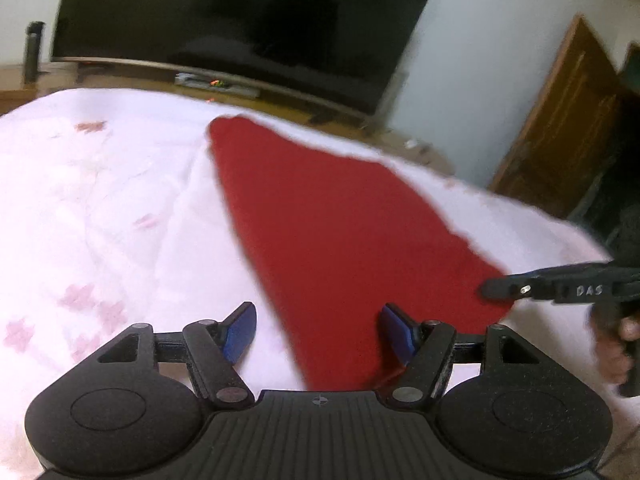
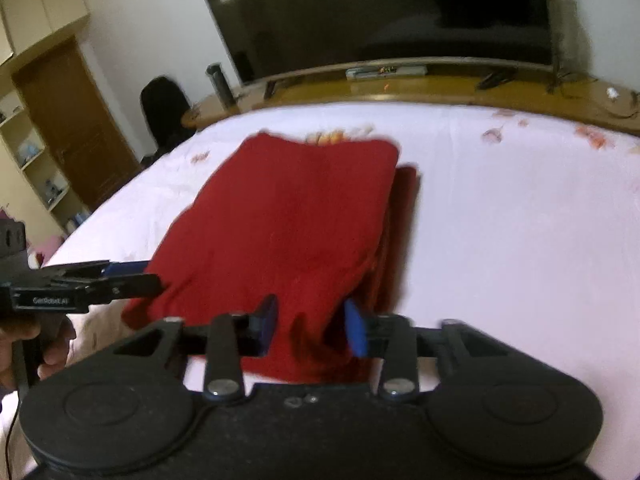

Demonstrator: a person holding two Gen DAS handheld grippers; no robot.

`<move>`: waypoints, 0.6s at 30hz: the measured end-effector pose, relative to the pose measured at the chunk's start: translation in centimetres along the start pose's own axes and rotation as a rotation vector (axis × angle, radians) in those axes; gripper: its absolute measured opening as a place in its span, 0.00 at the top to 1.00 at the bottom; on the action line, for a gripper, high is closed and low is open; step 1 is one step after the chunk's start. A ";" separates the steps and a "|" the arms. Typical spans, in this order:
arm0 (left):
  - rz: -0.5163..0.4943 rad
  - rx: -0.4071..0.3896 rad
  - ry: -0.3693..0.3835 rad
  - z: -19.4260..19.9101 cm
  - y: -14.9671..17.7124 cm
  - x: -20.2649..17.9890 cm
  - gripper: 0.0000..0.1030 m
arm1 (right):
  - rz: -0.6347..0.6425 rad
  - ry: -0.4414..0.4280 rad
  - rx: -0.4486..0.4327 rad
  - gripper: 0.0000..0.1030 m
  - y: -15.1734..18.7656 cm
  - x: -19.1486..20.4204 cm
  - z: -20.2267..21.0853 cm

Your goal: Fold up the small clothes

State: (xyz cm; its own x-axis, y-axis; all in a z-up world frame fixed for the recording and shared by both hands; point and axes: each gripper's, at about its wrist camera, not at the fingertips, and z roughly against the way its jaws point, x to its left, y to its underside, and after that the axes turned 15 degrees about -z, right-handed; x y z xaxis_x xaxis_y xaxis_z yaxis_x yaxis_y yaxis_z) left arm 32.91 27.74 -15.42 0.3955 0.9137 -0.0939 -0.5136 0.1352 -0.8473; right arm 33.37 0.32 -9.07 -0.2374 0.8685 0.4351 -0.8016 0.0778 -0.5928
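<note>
A red cloth [image 1: 340, 240] lies folded on the white flowered bed sheet [image 1: 100, 200]. My left gripper [image 1: 318, 316] stands open over its near edge, with the right blue pad above the fabric and the left pad over bare sheet. In the right wrist view the red cloth [image 2: 288, 220] bunches up between the blue pads of my right gripper [image 2: 311, 312], which is shut on its near corner. The right gripper [image 1: 486, 290] also shows at the cloth's right corner in the left wrist view. The left gripper [image 2: 154, 280] reaches in at the cloth's left edge.
A large dark television [image 2: 380, 8] stands on a wooden bench [image 2: 440, 88] beyond the bed's far edge. A wooden door [image 1: 560, 120] is to the right of the bed in the left wrist view. Open shelves [image 2: 32, 160] and a black chair [image 2: 164, 108] stand past the bed's left side.
</note>
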 end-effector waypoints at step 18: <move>0.010 0.048 -0.161 2.9 0.3 -2.5 0.22 | -0.099 0.054 0.027 0.71 0.8 -2.7 -0.5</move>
State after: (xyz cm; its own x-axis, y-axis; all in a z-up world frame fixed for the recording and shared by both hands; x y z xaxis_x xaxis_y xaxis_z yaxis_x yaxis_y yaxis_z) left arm 29.56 26.57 -13.94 0.2653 0.9641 -0.0139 -0.5541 0.1407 -0.8205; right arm 33.58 -1.71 -11.03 -0.1268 0.8824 0.4531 -0.8345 0.1521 -0.5296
